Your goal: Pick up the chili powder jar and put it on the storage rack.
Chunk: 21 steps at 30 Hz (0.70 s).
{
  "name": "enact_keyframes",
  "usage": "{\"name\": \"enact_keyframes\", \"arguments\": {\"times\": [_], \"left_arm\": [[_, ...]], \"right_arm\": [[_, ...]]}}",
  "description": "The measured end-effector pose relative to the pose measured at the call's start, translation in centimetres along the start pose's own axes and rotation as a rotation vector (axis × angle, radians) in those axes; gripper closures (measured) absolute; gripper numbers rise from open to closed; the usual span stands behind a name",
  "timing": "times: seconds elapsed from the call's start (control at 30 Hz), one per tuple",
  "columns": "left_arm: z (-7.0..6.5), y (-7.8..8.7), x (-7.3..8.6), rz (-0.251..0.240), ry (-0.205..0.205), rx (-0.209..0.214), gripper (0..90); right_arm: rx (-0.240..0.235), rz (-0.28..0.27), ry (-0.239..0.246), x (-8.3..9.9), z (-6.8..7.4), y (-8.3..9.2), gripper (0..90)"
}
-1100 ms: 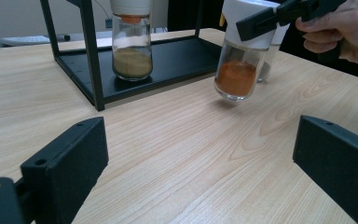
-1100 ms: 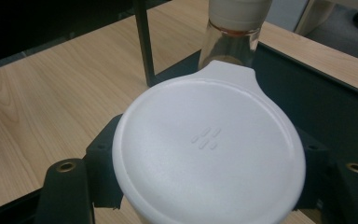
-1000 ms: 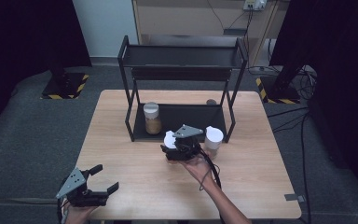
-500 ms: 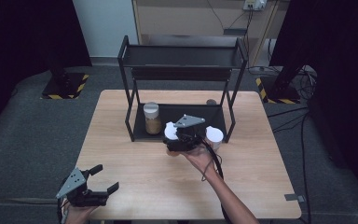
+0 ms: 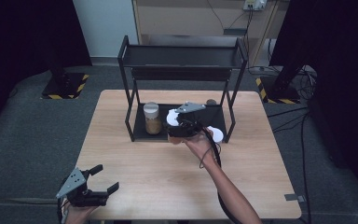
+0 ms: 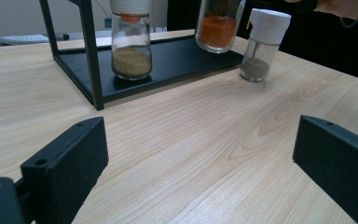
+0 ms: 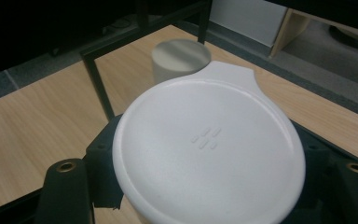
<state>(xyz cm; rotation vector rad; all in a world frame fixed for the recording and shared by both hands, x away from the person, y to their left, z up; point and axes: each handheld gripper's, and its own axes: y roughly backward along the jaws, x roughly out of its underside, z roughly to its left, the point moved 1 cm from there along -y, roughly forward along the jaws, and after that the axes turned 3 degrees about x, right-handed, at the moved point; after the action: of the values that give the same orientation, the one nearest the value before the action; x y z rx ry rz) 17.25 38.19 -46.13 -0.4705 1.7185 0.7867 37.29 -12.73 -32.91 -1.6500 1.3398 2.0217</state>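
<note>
Right gripper (image 5: 182, 125) jaws gripping glass jar (image 6: 217, 25): orange powder, white lid, at rack's (image 5: 182, 56) 6 o'clock. Left gripper (image 5: 86, 189) jaws sitting open.

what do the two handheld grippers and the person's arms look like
Both grippers are black with two blocky, flat-faced jaws and small round screw holes. The left gripper and the right gripper each carry a grey three-cornered plate on top. A black cable trails from the right one along the forearm. The forearm is bare, no sleeve in view.

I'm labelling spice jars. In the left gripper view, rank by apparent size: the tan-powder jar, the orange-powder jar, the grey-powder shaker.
1. tan-powder jar and orange-powder jar: both cropped, unsure.
2. grey-powder shaker: looks smallest.
</note>
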Motion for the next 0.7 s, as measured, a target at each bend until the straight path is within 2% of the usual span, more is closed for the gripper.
{"name": "enact_keyframes", "arguments": {"times": [0.7], "left_arm": [[0.1, 0.0, 0.0, 0.000, 0.001, 0.007, 2.2]], "right_arm": [[0.116, 0.004, -0.043, -1.7, -0.9, -3.9, 31.1]]}}
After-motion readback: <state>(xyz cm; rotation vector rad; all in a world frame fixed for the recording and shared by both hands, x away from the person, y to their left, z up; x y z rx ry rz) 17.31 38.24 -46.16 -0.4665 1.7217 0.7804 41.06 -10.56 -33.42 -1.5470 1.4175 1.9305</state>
